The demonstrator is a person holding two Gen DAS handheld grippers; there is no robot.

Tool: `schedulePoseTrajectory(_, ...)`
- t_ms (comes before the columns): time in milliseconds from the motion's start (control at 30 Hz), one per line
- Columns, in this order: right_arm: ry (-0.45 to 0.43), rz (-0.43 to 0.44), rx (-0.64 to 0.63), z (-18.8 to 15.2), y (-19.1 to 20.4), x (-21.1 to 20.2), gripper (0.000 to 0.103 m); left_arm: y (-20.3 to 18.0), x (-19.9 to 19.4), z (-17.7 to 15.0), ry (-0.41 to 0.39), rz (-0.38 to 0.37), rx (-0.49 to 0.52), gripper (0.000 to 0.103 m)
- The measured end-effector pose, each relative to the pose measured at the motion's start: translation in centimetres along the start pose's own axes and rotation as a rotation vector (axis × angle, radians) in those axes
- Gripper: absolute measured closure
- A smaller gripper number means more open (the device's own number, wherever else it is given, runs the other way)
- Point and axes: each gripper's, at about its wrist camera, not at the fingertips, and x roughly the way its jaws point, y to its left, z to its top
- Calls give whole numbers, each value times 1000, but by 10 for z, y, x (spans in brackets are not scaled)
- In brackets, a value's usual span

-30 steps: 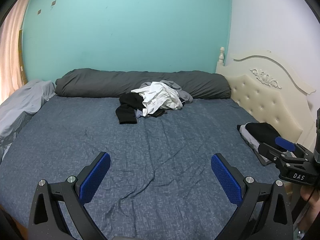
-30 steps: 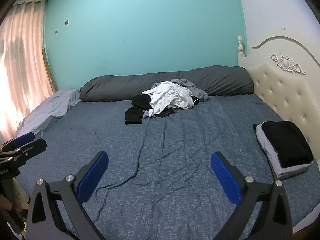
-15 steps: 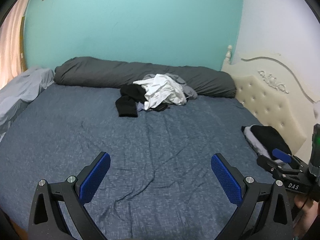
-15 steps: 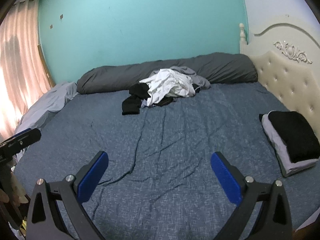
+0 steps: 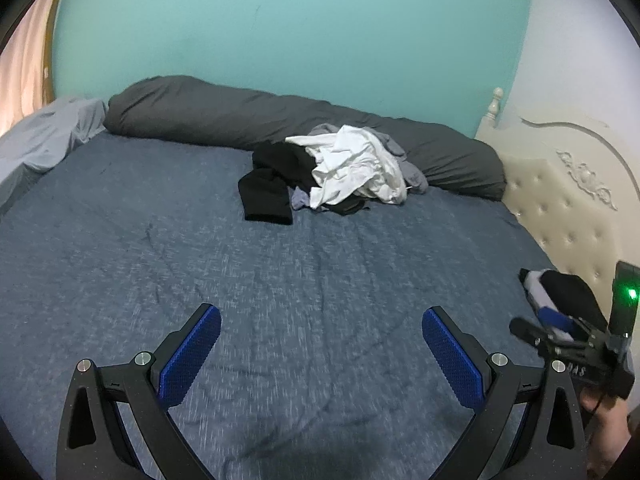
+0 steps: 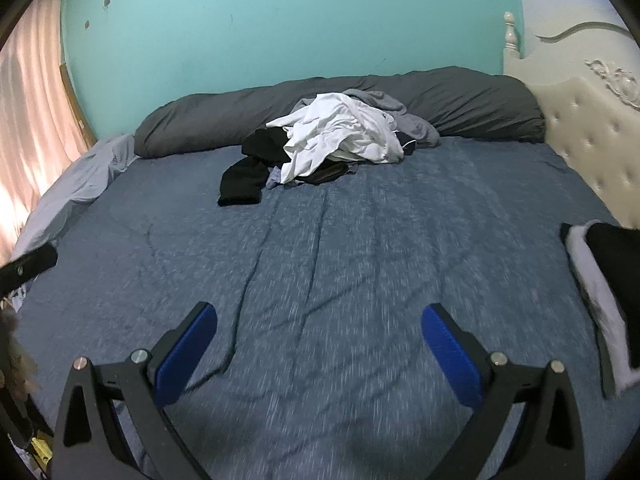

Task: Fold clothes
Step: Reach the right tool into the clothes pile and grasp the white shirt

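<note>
A loose heap of clothes (image 5: 340,176) (image 6: 328,148), white on top with black and grey pieces under it, lies at the far middle of the bed against the dark grey bolster. My left gripper (image 5: 320,336) hangs open over the bare blue sheet, well short of the heap, with nothing between its blue pads. My right gripper (image 6: 320,332) is open too, likewise empty and over the sheet. A folded stack (image 5: 560,296) (image 6: 608,276), black on light grey, sits at the right edge. In the left wrist view the right gripper's body (image 5: 576,344) shows in front of that stack.
The blue sheet (image 5: 280,272) (image 6: 360,248) has a few creases. A dark grey bolster (image 5: 200,116) (image 6: 480,100) runs along the teal wall. A cream tufted headboard (image 5: 568,208) (image 6: 592,136) bounds the right side. A pale grey blanket (image 5: 44,148) (image 6: 76,188) lies at the left.
Both grippers have moved forward over the bed toward the heap, which looks larger now. Their jaws stay open. The frames show motion blur.
</note>
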Motion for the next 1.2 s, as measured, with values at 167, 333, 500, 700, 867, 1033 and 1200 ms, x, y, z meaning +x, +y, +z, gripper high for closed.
schedulePoseTrajectory(167,-3,15,-20,37,-7,69,0,17,62,15,10,-24,-40,0)
schedulePoseTrajectory(333,-5,19,-50,74,-11,146,0,32,124,32,21,-29,-78,0)
schedulePoseTrajectory(500,0,46,-50,105,-15,210,0,55,178,48,37,-11,-112,0)
schedulePoseTrajectory(700,37,72,52,142,-31,273,3,74,218,65,59,-7,-154,0)
schedulePoseTrajectory(867,49,71,30,171,-27,312,19,97,242,71,93,-19,-201,0)
schedulePoseTrajectory(1033,83,91,69,193,-25,362,25,119,261,75,115,12,-219,0)
schedulePoseTrajectory(1200,84,75,71,209,-18,405,29,139,278,79,128,30,-241,0)
